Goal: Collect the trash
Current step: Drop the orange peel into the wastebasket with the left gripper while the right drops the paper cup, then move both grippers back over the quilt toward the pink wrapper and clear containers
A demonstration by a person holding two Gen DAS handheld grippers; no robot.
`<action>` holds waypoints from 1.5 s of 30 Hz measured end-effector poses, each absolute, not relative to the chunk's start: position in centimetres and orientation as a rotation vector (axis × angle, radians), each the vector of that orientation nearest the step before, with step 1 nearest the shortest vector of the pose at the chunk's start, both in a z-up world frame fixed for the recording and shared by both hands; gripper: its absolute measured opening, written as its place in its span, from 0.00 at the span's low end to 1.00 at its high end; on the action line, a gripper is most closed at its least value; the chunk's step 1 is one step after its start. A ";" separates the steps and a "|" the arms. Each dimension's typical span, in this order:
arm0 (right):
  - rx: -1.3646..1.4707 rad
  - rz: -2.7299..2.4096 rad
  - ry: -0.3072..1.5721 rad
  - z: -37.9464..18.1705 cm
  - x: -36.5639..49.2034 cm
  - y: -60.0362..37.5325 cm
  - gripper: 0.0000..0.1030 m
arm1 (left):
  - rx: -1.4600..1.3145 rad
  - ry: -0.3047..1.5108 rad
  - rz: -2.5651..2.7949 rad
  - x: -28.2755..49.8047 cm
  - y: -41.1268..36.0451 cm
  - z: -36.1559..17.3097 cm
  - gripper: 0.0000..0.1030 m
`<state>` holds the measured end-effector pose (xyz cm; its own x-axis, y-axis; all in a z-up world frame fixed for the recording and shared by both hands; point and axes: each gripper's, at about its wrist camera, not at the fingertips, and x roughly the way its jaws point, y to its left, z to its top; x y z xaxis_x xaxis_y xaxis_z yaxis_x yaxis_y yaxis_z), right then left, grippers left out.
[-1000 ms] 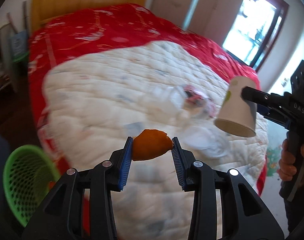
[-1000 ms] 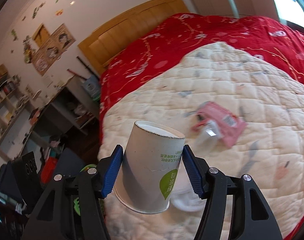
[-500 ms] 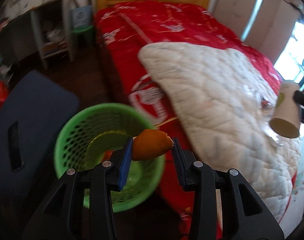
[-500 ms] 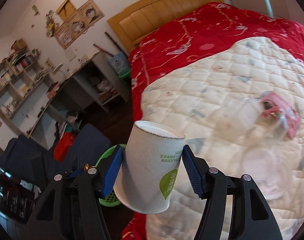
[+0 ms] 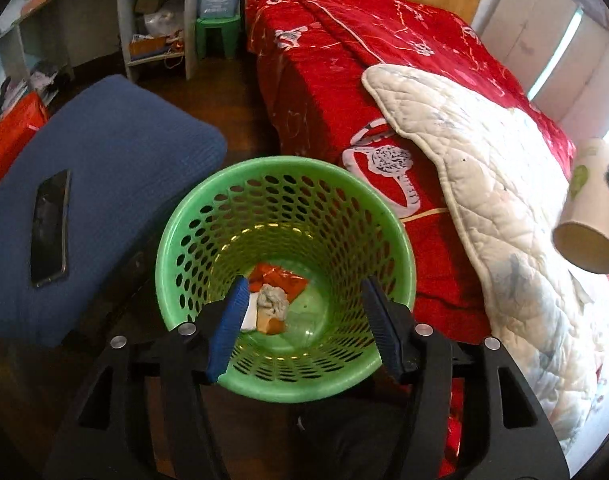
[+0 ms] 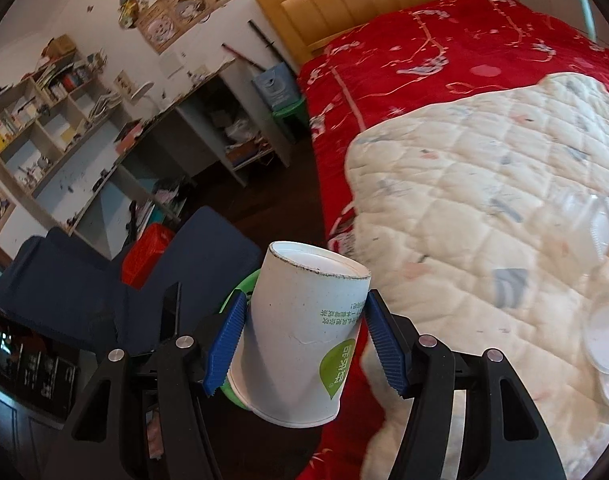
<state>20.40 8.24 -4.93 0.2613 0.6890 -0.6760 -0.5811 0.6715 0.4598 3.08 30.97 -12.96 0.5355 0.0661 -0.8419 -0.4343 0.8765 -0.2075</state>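
The left gripper (image 5: 304, 320) is held over the round green plastic basket with holes (image 5: 208, 216). Its jaws have just been opening and now stand apart, with nothing gripped between them. At the bottom of the basket, a small orange piece of peel (image 5: 273, 325) can be seen, just beside a grey crumpled wad (image 5: 273, 300) and a shiny red wrapper (image 5: 278, 278). The wrapper lies at 12 o'clock from the wad, and the peel at 6 o'clock.

The right gripper (image 6: 304, 340) is clenched on a white paper cup with a green leaf mark (image 6: 300, 332). The cup is pressed by a blue pad on each side and is tilted. In the left wrist view, the same cup (image 5: 588, 216) is seen at 3 o'clock from the basket, over the white quilted blanket (image 5: 504, 184).

The blanket is spread on the red bed cover (image 5: 336, 64). A black phone (image 5: 50, 228) lies on a blue cushion (image 5: 116, 152) at 9 o'clock from the basket. Clear plastic trash (image 6: 588, 224) is left on the blanket, well apart from the cup.
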 end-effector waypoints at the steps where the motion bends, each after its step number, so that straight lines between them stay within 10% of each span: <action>1: 0.122 0.869 0.986 -5.0 20.4 8.9 0.57 | -0.424 0.966 0.315 2.9 31.1 -13.0 0.58; 22: 0.046 0.938 1.078 -9.3 18.8 18.9 0.57 | -0.507 0.922 0.369 -0.9 33.6 -12.9 0.58; 45: 0.068 0.609 0.988 -7.3 22.2 -2.6 0.65 | -0.388 0.948 0.174 5.7 23.2 -10.9 0.60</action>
<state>22.17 -2.61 -7.27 0.3990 0.5108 -0.7615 -0.4510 0.8324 0.3221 5.73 23.21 -10.88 0.5762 -0.0239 -0.8170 -0.3123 0.9173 -0.2471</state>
